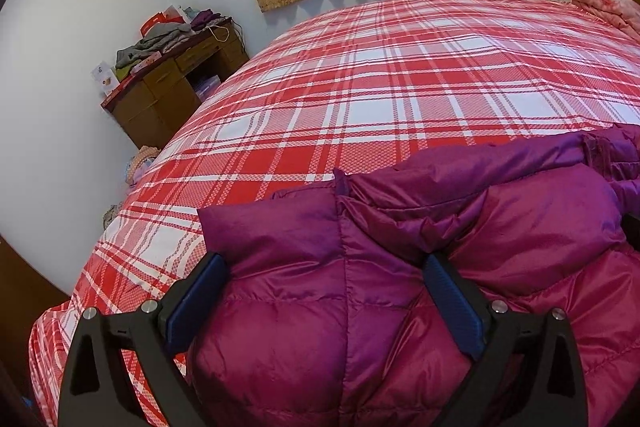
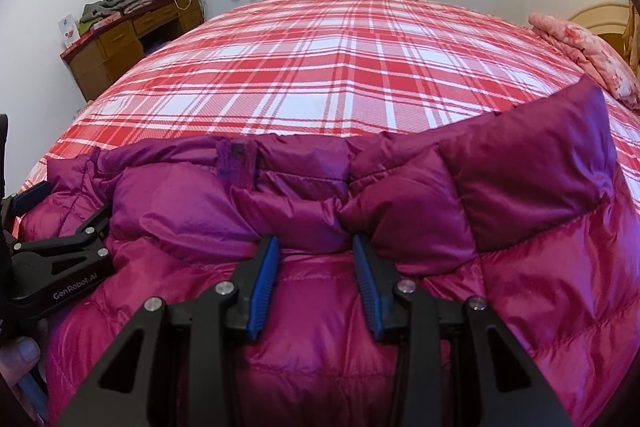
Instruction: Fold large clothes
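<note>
Right wrist view: right tool (image 2: 314,247) pinches a fold of the puffy purple down jacket (image 2: 520,267) while left tool (image 1: 324,267) gapes wide, so slick fabric may slip.

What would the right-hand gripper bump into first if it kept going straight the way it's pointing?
Most likely the purple puffer jacket: the right gripper points down at its bunched folds, which sit right at its fingertips.

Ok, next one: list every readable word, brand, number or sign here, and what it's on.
"GenRobot.AI": white lettering on the black body of the left tool, seen in the right wrist view.
Red and white boxes and cards on the wooden desk: printed, but too small and blurred to read.
Nothing readable on the purple down jacket or the plaid bedsheet.
</note>
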A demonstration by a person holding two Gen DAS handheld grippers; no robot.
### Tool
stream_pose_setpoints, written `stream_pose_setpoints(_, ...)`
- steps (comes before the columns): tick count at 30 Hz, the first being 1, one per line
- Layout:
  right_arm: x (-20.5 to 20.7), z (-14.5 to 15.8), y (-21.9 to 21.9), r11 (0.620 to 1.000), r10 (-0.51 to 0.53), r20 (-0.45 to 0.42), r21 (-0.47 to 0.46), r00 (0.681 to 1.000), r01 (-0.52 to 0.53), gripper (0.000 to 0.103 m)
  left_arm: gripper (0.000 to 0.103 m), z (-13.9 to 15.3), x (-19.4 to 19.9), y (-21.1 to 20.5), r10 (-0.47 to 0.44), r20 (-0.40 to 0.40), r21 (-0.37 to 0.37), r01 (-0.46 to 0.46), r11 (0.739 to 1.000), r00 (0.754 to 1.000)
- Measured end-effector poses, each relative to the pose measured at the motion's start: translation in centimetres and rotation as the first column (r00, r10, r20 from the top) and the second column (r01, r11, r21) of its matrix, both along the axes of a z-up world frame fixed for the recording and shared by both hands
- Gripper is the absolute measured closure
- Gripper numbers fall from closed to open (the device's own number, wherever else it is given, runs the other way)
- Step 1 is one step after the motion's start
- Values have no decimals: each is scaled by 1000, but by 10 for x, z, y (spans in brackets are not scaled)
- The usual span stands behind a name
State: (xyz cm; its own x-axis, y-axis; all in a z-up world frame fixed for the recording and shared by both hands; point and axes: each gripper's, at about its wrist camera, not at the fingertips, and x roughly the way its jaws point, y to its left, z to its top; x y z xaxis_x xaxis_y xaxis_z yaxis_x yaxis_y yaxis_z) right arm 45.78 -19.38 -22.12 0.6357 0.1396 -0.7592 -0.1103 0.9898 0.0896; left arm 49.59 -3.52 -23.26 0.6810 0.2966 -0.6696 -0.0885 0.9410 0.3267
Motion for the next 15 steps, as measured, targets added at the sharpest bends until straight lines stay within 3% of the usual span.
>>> stream_pose_setpoints(15,1,-1,1,1000,-1,0,-21,1000,1,61,3,-1,0,-1,0,0,0,0,1000,1000)
